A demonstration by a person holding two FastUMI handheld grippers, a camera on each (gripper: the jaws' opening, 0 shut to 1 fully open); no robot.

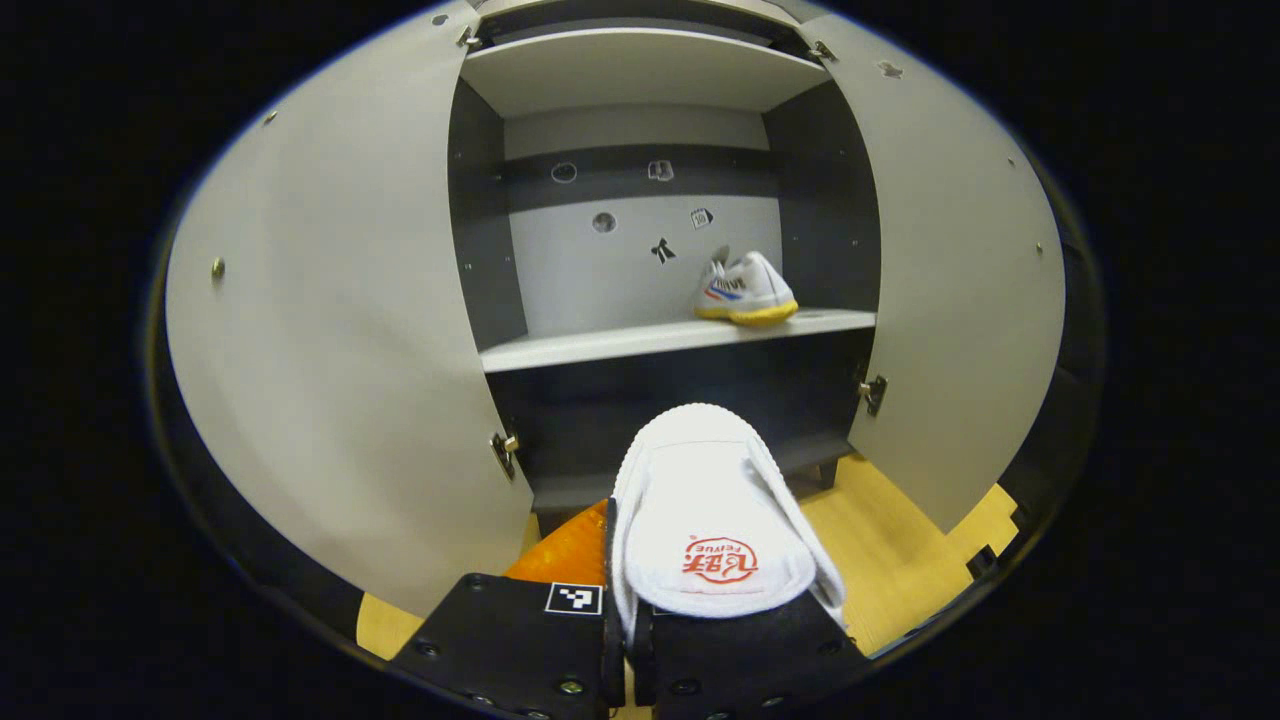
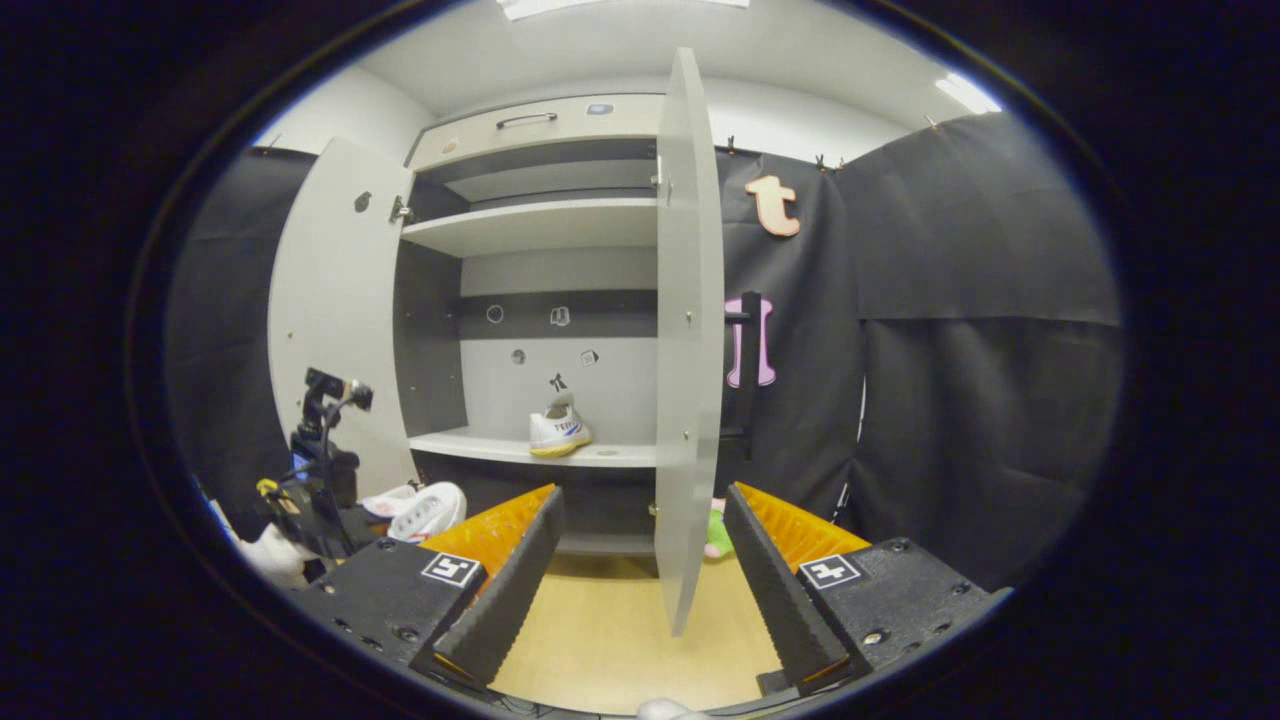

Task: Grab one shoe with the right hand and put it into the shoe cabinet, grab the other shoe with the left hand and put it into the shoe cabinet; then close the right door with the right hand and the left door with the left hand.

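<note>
In the left gripper view, the left hand-held gripper (image 1: 628, 640) sits at 6 o'clock with its two fingers pressed together on the heel edge of a white shoe (image 1: 712, 520). The shoe points away from the camera, its opening and red insole mark facing up, and it hangs in front of the shoe cabinet (image 1: 640, 270), below the level of the middle shelf (image 1: 600, 345). Both doors stand wide open: the left door (image 1: 330, 330) toward 9 o'clock and the right door (image 1: 960, 300) toward 3 o'clock. On the middle shelf, at about 1 o'clock from the held shoe, the other white shoe (image 1: 745, 290) with a yellow sole stands upright near the right inner wall. The wooden floor (image 1: 900, 560) shows at 4 o'clock.

In the right gripper view, the right hand-held gripper (image 2: 640, 570) is at 6 o'clock, its fingers spread wide apart and holding nothing. The edge of the right door (image 2: 688, 340) stands straight ahead at 12 o'clock, between the two fingers but farther off. The shoe on the shelf (image 2: 558, 430) is at 11 o'clock. At 9 o'clock, low, the left hand-held gripper (image 2: 310, 500) carries the white shoe (image 2: 425, 510) in front of the cabinet's lower part.
</note>
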